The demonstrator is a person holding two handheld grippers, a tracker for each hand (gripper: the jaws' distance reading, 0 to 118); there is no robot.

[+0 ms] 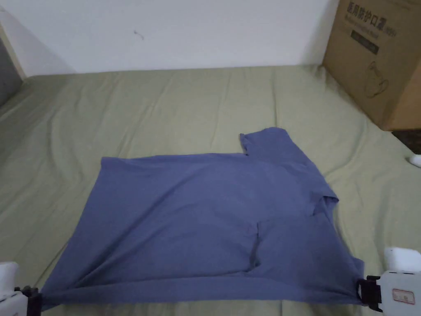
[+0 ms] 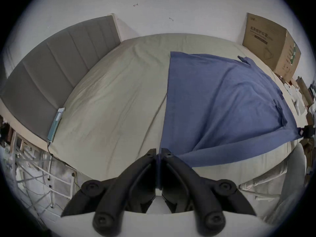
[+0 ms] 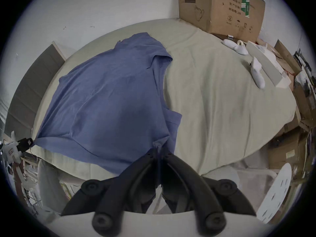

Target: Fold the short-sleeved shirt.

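Headboard (image 2: 51, 73), grey and padded, at the far left end of the bed; a slim blue-green case (image 2: 55, 123) lies at its foot on the bed edge

Bed sheet (image 1: 172, 111), pale green, lightly creased, spread over the whole bed

Left gripper (image 2: 159, 152): at the near left corner of the bed, jaws pressed together on the near left corner of the shirt; cloth runs between the tips. In the head view the left gripper (image 1: 35, 302) sits at the bottom left of the frame, cloth drawn to a point at it

Shirt (image 1: 205, 222): blue, short-sleeved, lying flat on the sheet across the middle of the bed, near edge stretched taut between the two grippers. Far left corner lies square on the sheet. One sleeve (image 1: 267, 142) points toward the wall on the right side; the neck opening (image 1: 325, 203) faces right. A second layer of cloth lies folded over the near right part, a vertical crease showing beside it

Right gripper (image 3: 159, 151): at the near right corner of the shirt, jaws closed on a bunched bit of blue cloth. In the head view the right gripper (image 1: 364, 290) is at the bottom right, black tips touching the shirt's edge

Cardboard box (image 1: 378, 57) stands on the far right of the bed, well apart from the shirt; white socks (image 3: 239, 47) lie near its base
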